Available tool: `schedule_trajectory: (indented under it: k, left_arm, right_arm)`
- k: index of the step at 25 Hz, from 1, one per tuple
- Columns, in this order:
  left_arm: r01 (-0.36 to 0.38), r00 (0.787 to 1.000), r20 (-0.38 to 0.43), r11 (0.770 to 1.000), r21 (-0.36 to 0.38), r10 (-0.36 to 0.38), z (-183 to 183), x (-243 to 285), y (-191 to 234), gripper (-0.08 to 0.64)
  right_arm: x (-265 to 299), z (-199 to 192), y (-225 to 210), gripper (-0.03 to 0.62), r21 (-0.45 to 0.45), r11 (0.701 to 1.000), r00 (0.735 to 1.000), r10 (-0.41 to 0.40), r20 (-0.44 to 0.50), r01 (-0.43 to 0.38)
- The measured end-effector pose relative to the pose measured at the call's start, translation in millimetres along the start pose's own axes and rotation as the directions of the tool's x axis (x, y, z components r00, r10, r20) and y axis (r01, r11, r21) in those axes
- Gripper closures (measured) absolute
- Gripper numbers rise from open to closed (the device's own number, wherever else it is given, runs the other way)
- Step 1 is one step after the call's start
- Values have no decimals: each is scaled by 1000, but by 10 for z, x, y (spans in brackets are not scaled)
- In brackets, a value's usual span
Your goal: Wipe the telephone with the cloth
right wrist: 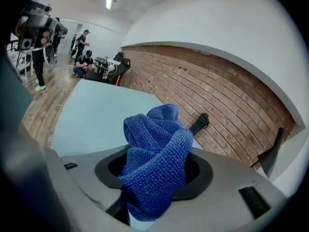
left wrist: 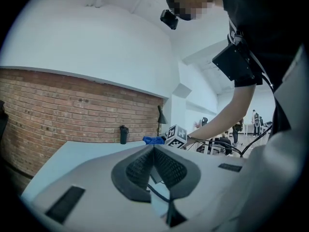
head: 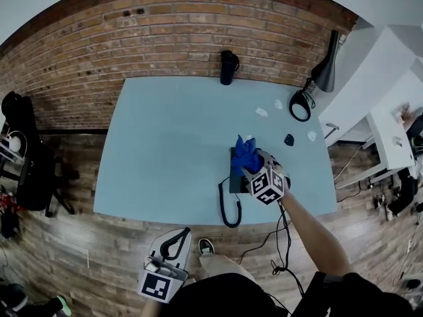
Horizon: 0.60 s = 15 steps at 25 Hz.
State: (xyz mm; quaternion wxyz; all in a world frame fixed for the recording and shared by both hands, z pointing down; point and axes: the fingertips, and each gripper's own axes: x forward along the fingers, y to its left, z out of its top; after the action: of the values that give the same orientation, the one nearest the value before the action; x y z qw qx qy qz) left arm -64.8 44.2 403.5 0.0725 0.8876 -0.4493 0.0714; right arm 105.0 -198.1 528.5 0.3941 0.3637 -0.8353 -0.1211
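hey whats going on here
A person is working on a telephone that sits on a light blue table. The right gripper is shut on a bunched blue cloth and holds it over the telephone. The left gripper is shut and empty, held low off the table's near edge.

The looped terry cloth (right wrist: 155,153) is a strong royal blue, somewhat darker inside its folds. The plastic right gripper (right wrist: 157,170) has a light grey body with black ribbed pads, and the plastic left gripper (left wrist: 155,151) has the same colours. The marker cube (head: 268,185) is white with black square patterns. The flat telephone (head: 234,177) is dark, almost black, and its coiled cord (head: 229,210) is black. The smooth table top (head: 165,144) is a plain pale blue-grey. The brick wall (head: 99,38) is red-brown with lighter mortar lines. The cylindrical bottle (head: 228,67) and the desk lamp (head: 325,71) are black. The plank floor (head: 99,256) is brown wood.
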Motion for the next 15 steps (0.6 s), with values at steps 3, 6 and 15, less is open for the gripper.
schedule_trajectory:
  k: [3, 6, 15]
  left_arm:
    - [-18, 1000, -5, 1000, -5, 18, -20, 1, -13, 560]
    - [-32, 999, -20, 999, -17, 32, -67, -9, -7, 560]
    - [-56, 998, -34, 998, -41, 54, -153, -25, 78, 560]
  right_arm:
    - [226, -102, -71, 371, -78, 997, 999, -7, -52, 3]
    - [422, -181, -100, 371, -111, 994, 996, -3, -92, -8]
    - [755, -343, -99, 371, -148, 989, 984, -11, -175, -15]
